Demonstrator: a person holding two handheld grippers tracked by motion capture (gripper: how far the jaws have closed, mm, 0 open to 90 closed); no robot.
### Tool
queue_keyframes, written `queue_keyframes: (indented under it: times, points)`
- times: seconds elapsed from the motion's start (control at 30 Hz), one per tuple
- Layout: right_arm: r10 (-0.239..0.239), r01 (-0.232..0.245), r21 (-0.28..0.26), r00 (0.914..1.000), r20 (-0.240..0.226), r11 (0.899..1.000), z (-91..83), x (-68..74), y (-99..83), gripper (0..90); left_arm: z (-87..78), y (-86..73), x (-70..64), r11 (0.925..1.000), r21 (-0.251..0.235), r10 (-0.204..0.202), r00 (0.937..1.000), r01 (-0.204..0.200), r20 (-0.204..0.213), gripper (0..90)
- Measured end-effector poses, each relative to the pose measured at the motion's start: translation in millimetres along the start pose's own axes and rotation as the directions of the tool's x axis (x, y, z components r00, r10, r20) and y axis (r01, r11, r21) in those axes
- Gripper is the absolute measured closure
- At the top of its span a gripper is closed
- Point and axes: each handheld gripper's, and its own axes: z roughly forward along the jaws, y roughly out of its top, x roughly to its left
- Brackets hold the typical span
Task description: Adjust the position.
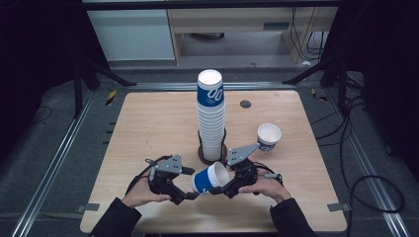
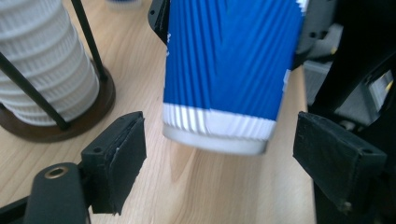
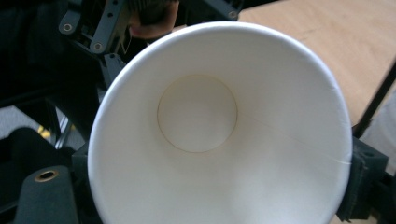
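We hold the light, crushable paper cup [image 1: 210,178] by its rim in the right gripper [image 1: 221,189], jaws closed gently, while the left gripper [image 1: 189,196] waits wide open around its stiffer base.

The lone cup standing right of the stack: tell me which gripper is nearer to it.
Right. The right gripper, holding the blue cup, sits just in front of the lone cup; the left gripper lies farther left, past the blue cup.
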Motion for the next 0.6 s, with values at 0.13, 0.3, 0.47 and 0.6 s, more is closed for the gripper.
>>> queue_keyframes:
  times: [0.13,0.3,0.47,0.6]
  points:
    - [-0.015,0.016,0.033,0.9997,-0.021,0.999,11.2,3.1,0.7,15.6,11.6,-0.6,-2.6,0.9972,0.072,0.020,0.9998,-0.021,0.007,17.2]
    - [-0.028,0.030,0.055,0.9990,-0.034,0.998,17.8,5.5,1.6,15.6,15.6,-1.2,-2.8,0.9963,0.084,0.016,0.9997,-0.017,0.017,25.1]
    - [-0.026,0.028,0.063,0.9992,-0.030,0.998,19.5,5.0,1.4,15.0,16.7,-1.6,-3.1,0.9954,0.094,0.018,0.9997,-0.020,0.015,28.0]
    - [-0.025,0.025,0.040,0.9997,-0.002,0.999,18.1,4.2,2.2,11.6,13.5,-1.9,-1.9,0.9977,0.068,0.007,1.0000,-0.007,-0.002,28.1]
